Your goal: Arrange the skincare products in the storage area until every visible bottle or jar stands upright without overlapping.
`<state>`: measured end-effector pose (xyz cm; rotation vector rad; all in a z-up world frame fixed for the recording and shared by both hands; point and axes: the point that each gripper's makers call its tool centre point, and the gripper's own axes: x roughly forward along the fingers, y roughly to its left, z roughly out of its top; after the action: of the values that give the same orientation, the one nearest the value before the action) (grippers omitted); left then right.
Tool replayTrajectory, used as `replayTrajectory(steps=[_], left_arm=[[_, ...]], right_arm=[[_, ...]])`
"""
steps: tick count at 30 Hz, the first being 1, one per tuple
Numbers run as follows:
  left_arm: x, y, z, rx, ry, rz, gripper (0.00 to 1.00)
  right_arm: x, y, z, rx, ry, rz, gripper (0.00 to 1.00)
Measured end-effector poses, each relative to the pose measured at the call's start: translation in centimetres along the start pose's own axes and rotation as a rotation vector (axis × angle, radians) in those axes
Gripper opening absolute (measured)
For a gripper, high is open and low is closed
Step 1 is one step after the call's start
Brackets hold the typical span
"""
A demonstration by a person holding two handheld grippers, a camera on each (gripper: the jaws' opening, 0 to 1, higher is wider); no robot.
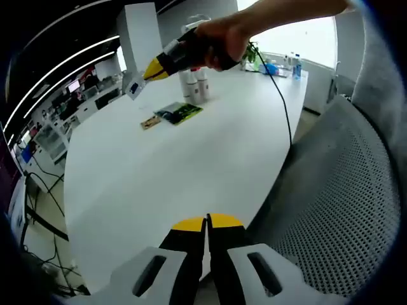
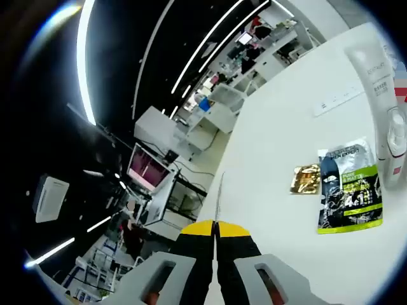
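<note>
Several white skincare bottles [image 1: 196, 86] stand upright together at the far middle of the white table [image 1: 159, 171]. In the right gripper view a tall white tube [image 2: 376, 70] and a white bottle with pink trim [image 2: 395, 136] rise at the right edge. A green sachet [image 1: 180, 113] [image 2: 348, 187] and a small gold sachet [image 1: 151, 122] [image 2: 306, 179] lie flat beside them. My left gripper [image 1: 206, 223] is shut on nothing, low over the table's near edge. A hand holds my right gripper [image 1: 152, 71] [image 2: 215, 229] in the air in front of the bottles, shut and holding nothing.
A grey mesh chair back [image 1: 343, 197] stands close on the right of the left gripper view. A black cable [image 1: 283, 105] hangs from the hand across the table. A white power strip [image 2: 337, 98] lies beyond the sachets. Water bottles [image 1: 296, 65] stand at the far end.
</note>
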<state>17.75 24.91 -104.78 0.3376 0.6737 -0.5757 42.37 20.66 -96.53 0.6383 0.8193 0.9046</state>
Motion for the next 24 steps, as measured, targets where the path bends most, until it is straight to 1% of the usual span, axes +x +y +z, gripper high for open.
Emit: replayTrajectory(steps=[1,5,10,12,15,18,22,24], left_arm=[[0.0,0.0,0.0,-0.002,0.001,0.002,0.0],[0.0,0.2,0.0,0.002,-0.005,0.011,0.0],[0.2,0.1,-0.6,0.013,0.023,0.01,0.0],[0.3,0.0,-0.9,0.011,0.04,0.003,0.0],[0.3,0.0,-1.0,0.015,0.045,0.004,0.0],[0.4,0.1,-1.2,0.013,0.051,0.005,0.0],[0.4,0.1,-1.4,0.01,0.063,0.005,0.0],[0.4,0.0,-1.5,0.012,0.065,0.004,0.0]], right_arm=[[0.2,-0.4,-0.2,0.006,0.005,-0.016,0.0],[0.7,-2.0,-0.3,0.025,0.015,-0.041,0.0],[1.2,-3.9,-0.3,0.055,0.027,-0.077,0.0],[1.5,-4.8,-0.6,0.083,0.034,-0.099,0.0],[1.9,-6.5,-1.2,0.131,0.054,-0.147,0.0],[2.2,-6.9,-1.9,0.161,0.064,-0.168,0.0],[2.8,-7.2,-2.8,0.165,0.093,-0.189,0.0],[3.0,-7.8,-3.5,0.187,0.119,-0.213,0.0]])
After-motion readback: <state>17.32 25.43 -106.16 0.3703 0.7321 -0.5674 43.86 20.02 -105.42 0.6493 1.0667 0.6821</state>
